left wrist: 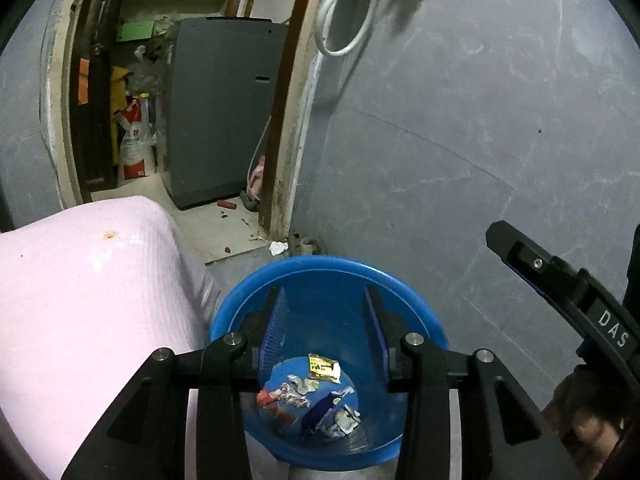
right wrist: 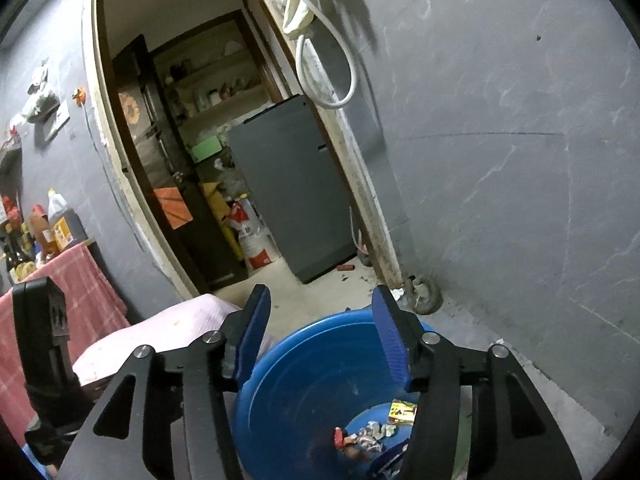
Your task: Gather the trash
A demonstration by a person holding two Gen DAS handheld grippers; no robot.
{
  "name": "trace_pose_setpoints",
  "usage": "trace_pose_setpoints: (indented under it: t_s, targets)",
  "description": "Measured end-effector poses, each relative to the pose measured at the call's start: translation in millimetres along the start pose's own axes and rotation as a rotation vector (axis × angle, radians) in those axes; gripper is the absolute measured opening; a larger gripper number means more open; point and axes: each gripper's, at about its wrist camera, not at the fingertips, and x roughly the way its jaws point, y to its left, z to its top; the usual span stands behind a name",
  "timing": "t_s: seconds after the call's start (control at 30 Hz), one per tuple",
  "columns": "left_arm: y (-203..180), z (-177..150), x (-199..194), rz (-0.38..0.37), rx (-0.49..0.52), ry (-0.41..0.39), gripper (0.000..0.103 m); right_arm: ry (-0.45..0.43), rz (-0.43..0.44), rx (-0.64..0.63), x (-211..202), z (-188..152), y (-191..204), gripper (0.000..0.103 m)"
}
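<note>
A blue plastic bin (left wrist: 328,272) stands on the floor below both grippers; it also shows in the right wrist view (right wrist: 304,344). Inside lie several crumpled wrappers (left wrist: 308,396), among them a yellow packet (left wrist: 322,366) and a dark blue wrapper (left wrist: 320,408); the yellow packet shows in the right wrist view too (right wrist: 402,412). My left gripper (left wrist: 326,300) is open and empty above the bin. My right gripper (right wrist: 320,300) is open and empty over the bin's near rim; its body shows at the right of the left wrist view (left wrist: 560,284).
A pink covered surface (left wrist: 80,292) lies left of the bin. A grey wall (left wrist: 480,120) is behind. A doorway shows a grey appliance (left wrist: 224,112) and sacks. A white scrap (left wrist: 278,247) lies on the floor by the doorframe. Bottles (right wrist: 52,224) stand on a red-clothed table.
</note>
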Motion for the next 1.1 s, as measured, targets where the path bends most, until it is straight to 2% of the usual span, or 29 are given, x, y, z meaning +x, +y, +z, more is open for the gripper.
trace_pose_setpoints:
  t_s: [0.07, 0.13, 0.27, 0.33, 0.4, 0.5, 0.53, 0.57, 0.77, 0.87, 1.1]
  targets:
    - [3.0, -1.6, -7.2, 0.017, -0.007, -0.017, 0.037, -0.010, -0.005, -0.005, -1.6, 0.4, 2.3, 0.056]
    - [7.4, -1.8, -13.4, 0.033, -0.010, -0.034, 0.046, -0.017, -0.005, -0.004, -2.0, 0.5, 6.0, 0.058]
    - [16.7, -0.1, -25.4, 0.072, -0.018, -0.060, 0.060, -0.027, -0.023, -0.012, -3.8, -0.1, 10.0, 0.074]
    - [23.1, 1.2, -31.7, 0.106, -0.027, -0.069, 0.076, -0.033, -0.035, -0.018, -4.7, 0.2, 10.9, 0.077]
    - [29.9, 1.9, -39.7, 0.135, -0.040, -0.089, 0.085, -0.038, -0.046, -0.027, -5.1, -0.2, 12.1, 0.082]
    - [41.2, -0.3, -55.2, 0.180, -0.060, -0.125, 0.096, -0.042, -0.050, -0.036, -4.8, -0.5, 15.1, 0.094]
    - [43.9, -0.1, -58.8, 0.191, -0.067, -0.136, 0.097, -0.046, -0.046, -0.040, -5.5, -0.8, 16.6, 0.101]
    - [46.5, 0.7, -63.6, 0.198, -0.071, -0.148, 0.097, -0.051, -0.046, -0.043, -5.9, -0.8, 17.7, 0.103]
    - [50.5, -2.7, -84.3, 0.261, -0.042, -0.199, 0.098, -0.065, -0.104, -0.100, -11.5, -5.9, 31.8, 0.103]
    - [50.5, -7.4, -92.0, 0.293, -0.024, -0.216, 0.098, -0.080, -0.100, -0.118, -18.1, -6.5, 39.0, 0.103]
    - [55.4, -14.6, -116.5, 0.309, -0.045, -0.253, 0.098, -0.118, -0.048, -0.116, -39.1, -8.2, 55.5, 0.103]
